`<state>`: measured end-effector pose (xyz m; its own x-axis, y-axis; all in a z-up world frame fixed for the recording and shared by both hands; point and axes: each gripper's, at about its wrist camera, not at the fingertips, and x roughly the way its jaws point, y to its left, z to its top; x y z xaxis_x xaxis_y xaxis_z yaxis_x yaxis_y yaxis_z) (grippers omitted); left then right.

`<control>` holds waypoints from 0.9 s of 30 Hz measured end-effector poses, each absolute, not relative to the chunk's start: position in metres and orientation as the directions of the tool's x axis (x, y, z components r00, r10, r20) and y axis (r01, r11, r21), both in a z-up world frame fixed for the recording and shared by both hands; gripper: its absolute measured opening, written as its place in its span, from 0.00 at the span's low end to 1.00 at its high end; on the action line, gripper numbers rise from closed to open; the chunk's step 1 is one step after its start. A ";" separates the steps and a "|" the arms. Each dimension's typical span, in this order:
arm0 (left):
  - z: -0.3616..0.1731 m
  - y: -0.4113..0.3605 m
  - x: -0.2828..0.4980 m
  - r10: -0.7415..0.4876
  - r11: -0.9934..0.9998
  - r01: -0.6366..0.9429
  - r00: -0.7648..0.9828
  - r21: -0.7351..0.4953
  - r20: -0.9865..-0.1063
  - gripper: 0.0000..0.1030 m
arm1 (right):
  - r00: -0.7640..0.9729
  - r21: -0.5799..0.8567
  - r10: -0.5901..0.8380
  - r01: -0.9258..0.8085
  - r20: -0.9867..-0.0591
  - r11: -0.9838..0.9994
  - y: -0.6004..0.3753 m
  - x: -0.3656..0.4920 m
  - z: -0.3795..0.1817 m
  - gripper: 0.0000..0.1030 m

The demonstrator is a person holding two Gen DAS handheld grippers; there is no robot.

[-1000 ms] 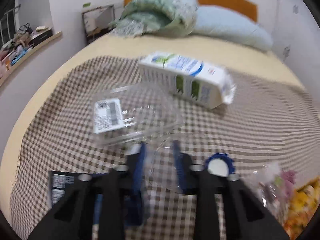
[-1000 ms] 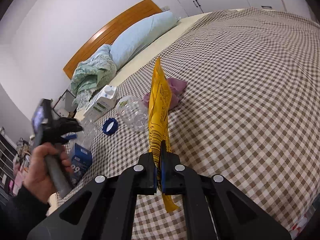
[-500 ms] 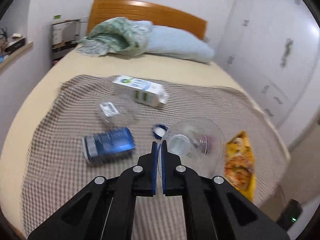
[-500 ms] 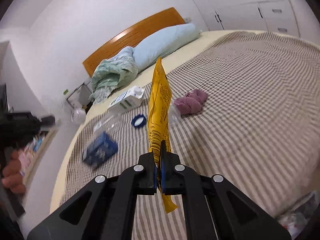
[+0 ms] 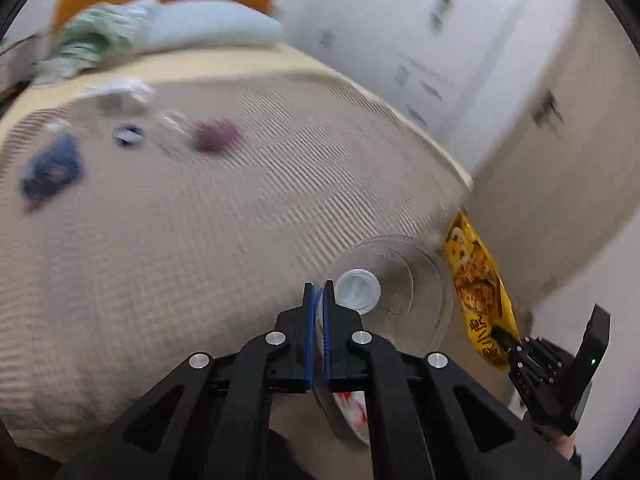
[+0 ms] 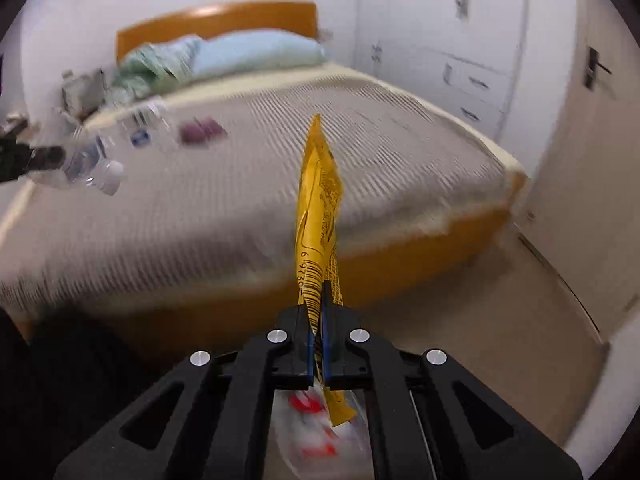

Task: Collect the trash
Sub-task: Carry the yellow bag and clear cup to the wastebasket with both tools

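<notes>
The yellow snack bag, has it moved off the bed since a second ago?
Yes. The yellow snack bag now hangs past the bed's foot edge, clamped in the right gripper.

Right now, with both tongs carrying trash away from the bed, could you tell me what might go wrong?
1. The left tongs pinch only the rim of the clear bottle; it could slip.
2. The right tongs hold the yellow wrapper by its lower end; it may flop or pull free.

Two claws (image 5: pixel 317 292) (image 6: pixel 318 300) were in view, holding one clear bottle (image 5: pixel 394 280) and one yellow wrapper (image 6: pixel 318 216). One bed (image 6: pixel 248 200) carried two pillows (image 6: pixel 256 54) (image 6: pixel 156 64), one carton (image 5: pixel 116 94) and one purple lump (image 6: pixel 202 131).
</notes>
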<state>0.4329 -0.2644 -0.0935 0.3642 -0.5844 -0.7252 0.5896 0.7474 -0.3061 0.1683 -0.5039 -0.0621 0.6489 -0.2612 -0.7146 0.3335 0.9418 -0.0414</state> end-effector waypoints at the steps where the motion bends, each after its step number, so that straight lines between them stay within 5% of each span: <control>1: -0.105 -0.283 0.419 -0.596 0.719 0.625 0.329 -0.305 -0.732 0.01 | 0.632 -0.038 -0.256 0.336 -0.732 0.941 -0.510 0.149 -0.074 0.03; 6: -0.185 -0.360 0.383 -0.576 0.592 0.742 0.116 -0.315 -0.809 0.01 | 0.514 0.058 -0.191 0.429 -0.836 0.901 -0.545 0.086 -0.162 0.03; 12: -0.301 -0.440 0.369 -0.336 0.596 0.762 -0.050 -0.254 -0.940 0.01 | 0.413 0.137 -0.122 0.542 -0.903 0.829 -0.561 0.051 -0.248 0.03; 21: -0.419 -0.515 0.351 -0.039 0.553 0.827 -0.092 -0.098 -0.995 0.01 | 0.384 0.182 -0.054 0.550 -0.922 0.815 -0.554 0.058 -0.295 0.03; 27: -0.465 -0.536 0.352 -0.040 0.576 0.813 -0.075 -0.084 -0.996 0.03 | 0.381 0.192 -0.042 0.554 -0.924 0.810 -0.558 0.051 -0.310 0.03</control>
<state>0.3517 -0.5362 -0.4653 -0.0747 -0.0398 -0.9964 0.8132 0.5759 -0.0840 0.0514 -0.5585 -0.3101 0.3808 -0.0417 -0.9237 0.5542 0.8100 0.1919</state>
